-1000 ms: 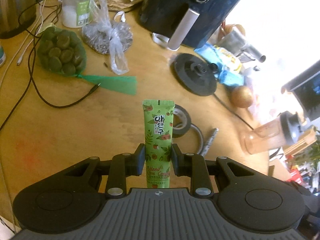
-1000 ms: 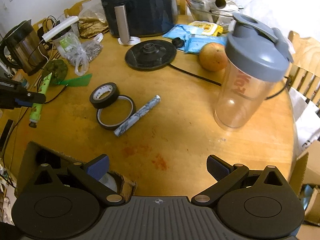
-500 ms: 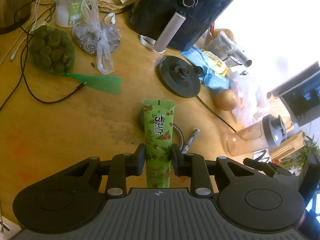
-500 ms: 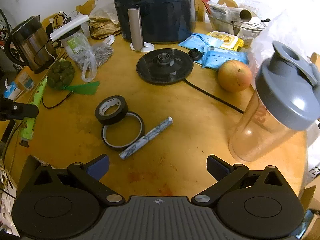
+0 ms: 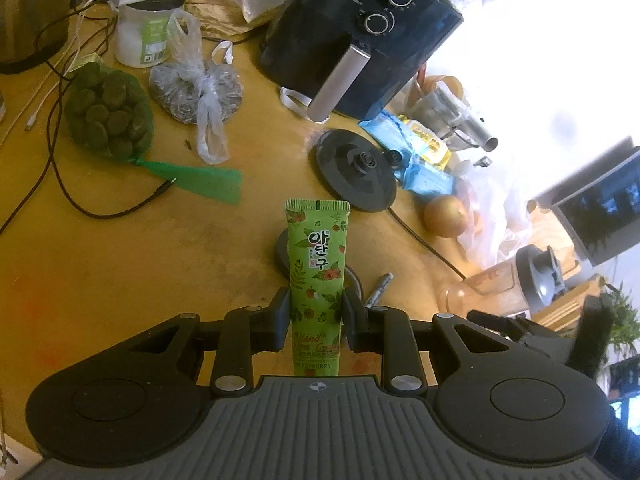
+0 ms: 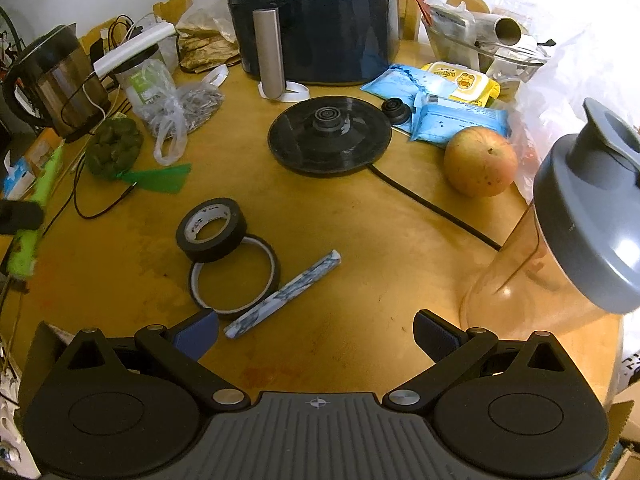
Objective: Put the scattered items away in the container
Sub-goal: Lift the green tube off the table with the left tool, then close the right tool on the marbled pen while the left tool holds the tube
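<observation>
My left gripper (image 5: 315,311) is shut on a green hand cream tube (image 5: 317,264) and holds it above the wooden table (image 5: 120,264). The tube also shows at the far left of the right wrist view (image 6: 38,210). My right gripper (image 6: 316,332) is open and empty, low over the table. Just ahead of it lie a marbled blue pen (image 6: 284,295), a black tape roll (image 6: 212,229) and a thin tape ring (image 6: 234,276). A corner of a cardboard box (image 6: 48,334) shows at the lower left.
A dark air fryer (image 6: 312,20), a kettle base (image 6: 330,134) with its cord, an apple (image 6: 480,161), a shaker bottle (image 6: 568,248), wipes packs (image 6: 452,116), a steel kettle (image 6: 52,80), bagged items (image 6: 176,108) and a green net bag (image 5: 108,114) crowd the table.
My left gripper has carried the tube on over the table, and the view ahead has shifted. My right gripper has moved forward toward the pen and tapes, staying open.
</observation>
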A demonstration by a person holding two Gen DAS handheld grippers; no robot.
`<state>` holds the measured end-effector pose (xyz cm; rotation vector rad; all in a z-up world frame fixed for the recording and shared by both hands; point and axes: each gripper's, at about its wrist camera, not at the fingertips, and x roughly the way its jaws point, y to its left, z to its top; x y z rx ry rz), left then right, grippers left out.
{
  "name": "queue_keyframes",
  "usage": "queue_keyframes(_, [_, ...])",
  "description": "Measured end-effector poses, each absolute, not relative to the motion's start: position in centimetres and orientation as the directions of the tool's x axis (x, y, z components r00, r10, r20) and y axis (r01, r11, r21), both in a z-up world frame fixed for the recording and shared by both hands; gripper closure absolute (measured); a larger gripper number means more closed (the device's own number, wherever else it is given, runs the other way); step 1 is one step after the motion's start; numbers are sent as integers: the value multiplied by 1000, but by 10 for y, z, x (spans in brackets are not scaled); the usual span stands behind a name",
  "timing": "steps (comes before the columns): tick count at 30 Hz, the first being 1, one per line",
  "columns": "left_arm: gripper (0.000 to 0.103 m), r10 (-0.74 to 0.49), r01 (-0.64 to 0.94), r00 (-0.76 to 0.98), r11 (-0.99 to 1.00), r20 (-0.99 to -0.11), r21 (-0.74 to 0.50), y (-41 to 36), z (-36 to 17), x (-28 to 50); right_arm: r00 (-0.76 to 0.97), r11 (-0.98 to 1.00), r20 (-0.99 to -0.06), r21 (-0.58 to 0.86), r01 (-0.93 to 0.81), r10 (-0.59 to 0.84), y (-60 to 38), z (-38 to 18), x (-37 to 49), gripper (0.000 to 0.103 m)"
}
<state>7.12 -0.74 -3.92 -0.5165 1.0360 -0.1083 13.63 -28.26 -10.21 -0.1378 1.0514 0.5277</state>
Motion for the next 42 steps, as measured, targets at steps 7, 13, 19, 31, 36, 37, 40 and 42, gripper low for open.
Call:
queue_keyframes(7, [76,-328,-172,492,871,-806,-459,-5,-46,60,356,869,-864,167,-466,357,-277,-118,148,1])
queue_keyframes(13, [76,-332,-182,475,869,-815,-461,-5,-49,50,339,860,-862,189,-475,377,-267,-130,154,11])
queue_keyframes(19, [76,-329,-197,475,864,-816,-463,-3,-49,43,338,854,-854,207,-478,397,-256,-136,160,21])
queue_keyframes(31, [76,-328,-234,479,846,-814,-478,4,-50,26,361,887,-857,207,-413,368,-251,-162,168,48])
queue_keyframes(36, [76,-326,-257,469,838,-821,-480,6,-54,19,367,892,-860,192,-409,354,-245,-169,175,61])
queue_keyframes(37, [76,-324,-264,467,837,-823,-480,7,-54,18,363,891,-863,191,-412,352,-243,-170,175,64])
queue_keyframes(40, [76,-323,-275,469,831,-822,-483,9,-55,15,370,889,-863,172,-424,343,-238,-172,174,70])
queue_keyframes(42, [76,-320,-283,471,828,-822,-484,11,-56,14,376,890,-861,168,-424,342,-238,-171,173,75])
